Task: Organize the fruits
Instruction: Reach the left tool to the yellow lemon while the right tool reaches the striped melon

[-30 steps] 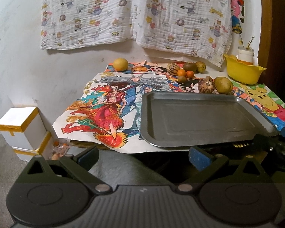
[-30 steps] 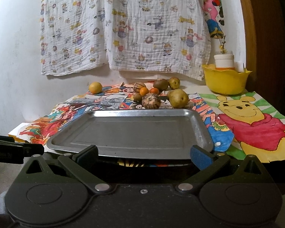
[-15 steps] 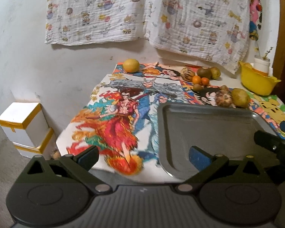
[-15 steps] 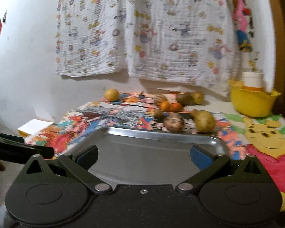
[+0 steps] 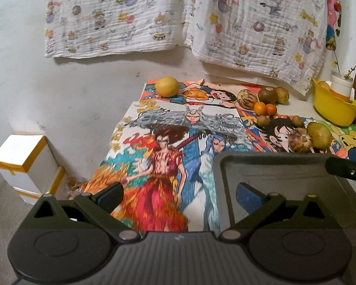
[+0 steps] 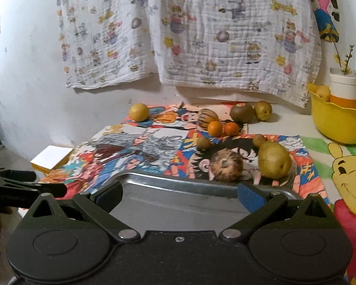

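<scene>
An empty metal tray lies at the table's near edge; it also shows in the left wrist view. Behind it lie a pear, a striped round fruit, two small oranges, a kiwi and a lone lemon at the far left. My right gripper is open and empty over the tray's near part. My left gripper is open and empty over the table's near left, by the tray's left rim.
A yellow bowl holding a white cup stands at the back right. Colourful posters cover the table. A patterned cloth hangs on the wall behind. White boxes sit on the floor at the left.
Both grippers have moved forward and up toward the table; the tray and the fruits look closer. The left view has swung left, so the tray sits further right in it.
</scene>
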